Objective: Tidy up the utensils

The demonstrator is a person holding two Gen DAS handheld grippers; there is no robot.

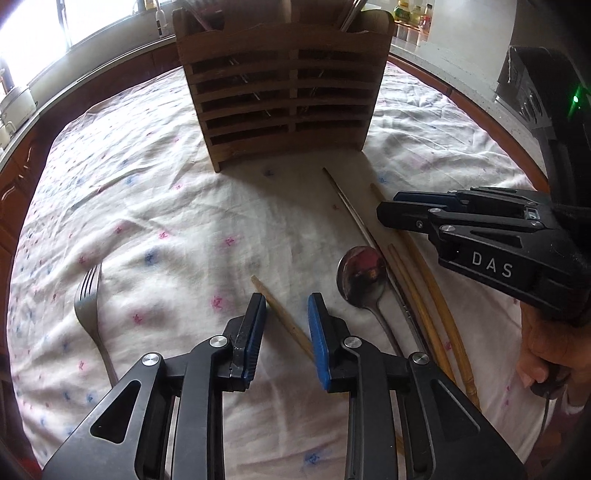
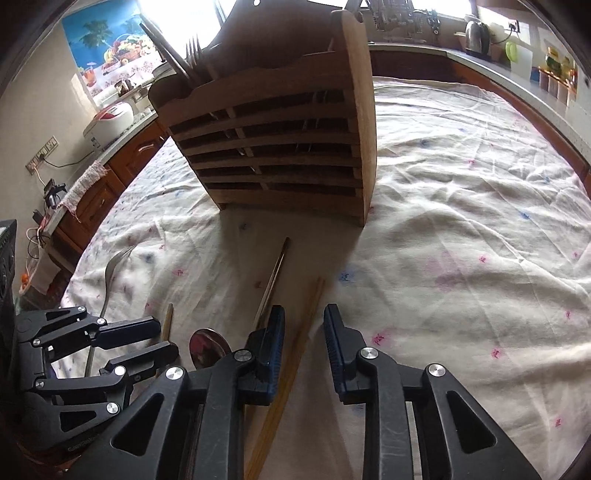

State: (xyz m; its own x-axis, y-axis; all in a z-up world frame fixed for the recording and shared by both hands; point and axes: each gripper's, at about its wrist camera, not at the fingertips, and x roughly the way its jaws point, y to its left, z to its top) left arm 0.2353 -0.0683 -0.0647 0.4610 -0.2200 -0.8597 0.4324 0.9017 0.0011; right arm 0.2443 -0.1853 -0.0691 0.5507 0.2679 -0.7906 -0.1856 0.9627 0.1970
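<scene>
A wooden slatted utensil holder (image 1: 282, 92) stands upright at the far middle of the table, with utensils in it; it also shows in the right wrist view (image 2: 280, 147). My left gripper (image 1: 286, 308) is open above a single wooden chopstick (image 1: 280, 317) that lies between its fingers. A metal spoon (image 1: 362, 275), a thin metal chopstick (image 1: 349, 206) and wooden chopsticks (image 1: 432, 291) lie to its right. A fork (image 1: 88, 295) lies at the left. My right gripper (image 2: 303, 325) is open over the wooden chopsticks (image 2: 310, 314), empty.
The table wears a white floral cloth (image 1: 166, 206). Kitchen counters with jars (image 2: 554, 77), a kettle (image 2: 476, 35) and a rice cooker (image 2: 110, 122) ring the table. A hand (image 1: 546, 354) holds the right gripper.
</scene>
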